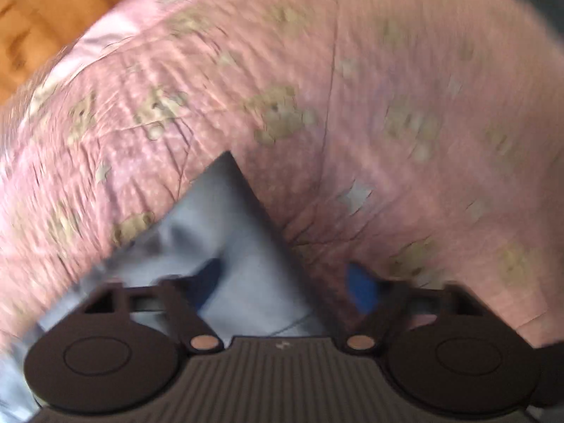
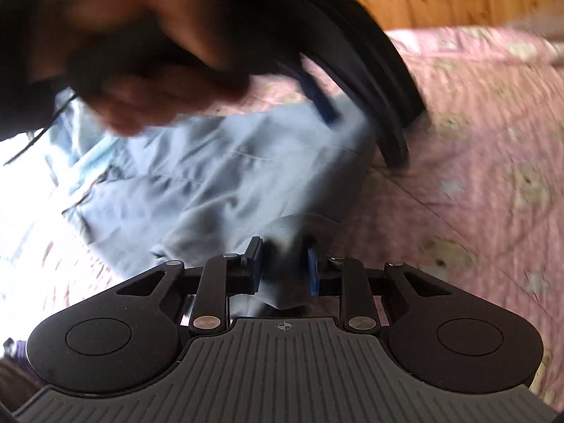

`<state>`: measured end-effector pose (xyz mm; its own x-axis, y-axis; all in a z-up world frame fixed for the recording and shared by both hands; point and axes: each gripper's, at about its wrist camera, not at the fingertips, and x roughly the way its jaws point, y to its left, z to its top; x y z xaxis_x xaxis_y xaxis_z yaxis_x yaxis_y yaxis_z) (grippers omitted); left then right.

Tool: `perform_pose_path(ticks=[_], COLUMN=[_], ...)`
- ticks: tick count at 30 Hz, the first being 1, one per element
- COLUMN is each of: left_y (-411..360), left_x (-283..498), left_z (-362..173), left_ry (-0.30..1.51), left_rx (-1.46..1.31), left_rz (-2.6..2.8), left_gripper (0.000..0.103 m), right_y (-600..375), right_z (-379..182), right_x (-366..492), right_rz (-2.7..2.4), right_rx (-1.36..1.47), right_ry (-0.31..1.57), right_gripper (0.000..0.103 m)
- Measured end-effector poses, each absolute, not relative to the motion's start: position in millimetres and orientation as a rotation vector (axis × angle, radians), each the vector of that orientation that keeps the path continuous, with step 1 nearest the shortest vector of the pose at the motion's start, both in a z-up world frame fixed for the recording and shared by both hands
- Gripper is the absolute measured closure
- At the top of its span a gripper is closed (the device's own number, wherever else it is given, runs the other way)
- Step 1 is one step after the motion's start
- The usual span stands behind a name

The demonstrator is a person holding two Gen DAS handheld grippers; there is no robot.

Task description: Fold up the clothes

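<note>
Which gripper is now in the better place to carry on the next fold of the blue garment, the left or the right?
Probably the right. The right gripper has a fold of the blue garment between its fingers. The left gripper is open above a corner of it and holds nothing.

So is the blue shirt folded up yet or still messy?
Still messy. The light blue garment lies rumpled on the pink quilt, creased and uneven, with a bunch of it pinched in the right gripper.
</note>
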<state>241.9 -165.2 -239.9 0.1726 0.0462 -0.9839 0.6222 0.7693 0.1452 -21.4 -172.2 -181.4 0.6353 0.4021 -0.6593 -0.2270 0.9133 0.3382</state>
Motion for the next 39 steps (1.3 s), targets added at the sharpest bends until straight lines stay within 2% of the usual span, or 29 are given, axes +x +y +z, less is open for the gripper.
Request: perform_pose_path(ticks=[1, 2, 3, 4, 5, 6, 7, 8, 9, 12, 15, 16, 17, 19, 21, 22, 24, 25, 26, 28, 33, 34, 35, 37, 39], left_y=[-169.6, -169.2, -164.0, -158.6, -153.2, -147.8, -142.4, -136.7, -130.6, -108.6, -111.6, -114.7, -116.3, -118.0, -113.6, -108.2, -95.0, -83.2, -69.9, -41.7, 28.3, 36.1, 40.6, 40.8, 36.6], left_x=[238.0, 235.8, 235.5, 235.8, 236.1, 236.3, 236.6, 240.0, 246.2, 263.1, 266.3, 265.8, 266.0, 266.0, 265.9, 265.4, 262.7, 257.1, 249.7, 234.4, 187.0, 176.2, 165.8, 151.7, 142.6], left_z=[-247.5, -249.1, -243.8, -237.3, -230.9, -224.5, -218.0, -211.8, -205.7, -192.5, -189.4, -189.5, -190.7, -191.6, -187.9, -183.0, -171.0, -163.5, -157.5, -150.4, -210.0, -220.4, -230.0, -244.7, -250.3], left_ry=[1.345, 1.338, 1.333, 1.329, 1.325, 1.321, 1.316, 1.314, 1.314, 1.317, 1.298, 1.297, 1.302, 1.304, 1.295, 1.282, 1.243, 1.210, 1.179, 1.132, 1.275, 1.290, 1.303, 1.318, 1.302], left_rx=[0.659, 0.670, 0.637, 0.599, 0.562, 0.524, 0.487, 0.439, 0.382, 0.187, 0.205, 0.217, 0.214, 0.208, 0.149, 0.093, -0.023, -0.061, -0.074, -0.083, -0.042, -0.073, -0.117, -0.197, -0.273], left_rz=[-0.441, -0.434, -0.427, -0.420, -0.413, -0.407, -0.400, -0.384, -0.360, -0.312, -0.301, -0.302, -0.303, -0.303, -0.314, -0.331, -0.358, -0.343, -0.309, -0.229, -0.030, -0.041, -0.060, -0.105, -0.165], left_gripper=[0.074, 0.081, 0.083, 0.085, 0.087, 0.088, 0.090, 0.093, 0.093, 0.095, 0.096, 0.096, 0.096, 0.095, 0.091, 0.084, 0.072, 0.056, 0.045, 0.041, 0.046, 0.046, 0.046, 0.045, 0.045], right_y=[-170.9, -173.0, -180.6, -189.7, -198.3, -205.4, -211.1, -216.2, -219.6, -211.1, -203.8, -201.7, -200.3, -204.1, -220.6, -230.2, -249.9, -257.5, -262.2, -258.7, -243.9, -241.2, -236.8, -231.1, -238.4], right_z=[-181.3, -181.6, -183.1, -185.5, -188.5, -192.4, -198.8, -207.6, -214.5, -212.7, -216.8, -218.8, -220.3, -216.7, -199.1, -188.7, -170.5, -165.9, -165.5, -178.8, -219.5, -224.8, -226.3, -225.5, -221.8], right_x=[-19.8, -17.9, -14.4, -9.0, -2.3, 6.1, 15.8, 26.2, 33.2, 15.9, -17.4, -28.8, -39.5, -56.9, -58.8, -57.8, -44.1, -33.2, -22.3, -6.7, 20.3, 20.6, 18.2, 12.4, 4.5], right_rz=[0.370, 0.380, 0.387, 0.380, 0.367, 0.368, 0.397, 0.444, 0.470, 0.513, 0.577, 0.599, 0.614, 0.627, 0.594, 0.569, 0.499, 0.473, 0.456, 0.425, 0.367, 0.383, 0.410, 0.411, 0.363], right_rx=[0.223, 0.229, 0.265, 0.314, 0.365, 0.417, 0.495, 0.600, 0.683, 0.688, 0.665, 0.658, 0.647, 0.631, 0.619, 0.611, 0.609, 0.618, 0.625, 0.626, 0.649, 0.677, 0.700, 0.702, 0.704], right_ry=[0.801, 0.798, 0.801, 0.805, 0.803, 0.796, 0.806, 0.831, 0.857, 0.911, 1.006, 1.040, 1.073, 1.101, 1.040, 1.000, 0.917, 0.885, 0.867, 0.881, 0.942, 0.952, 0.960, 0.970, 0.969], right_gripper=[0.078, 0.070, 0.066, 0.044, 0.027, 0.025, 0.033, 0.066, 0.073, 0.078, 0.081, 0.090, 0.092, 0.092, 0.091, 0.090, 0.076, 0.061, 0.047, 0.033, 0.032, 0.038, 0.061, 0.086, 0.094])
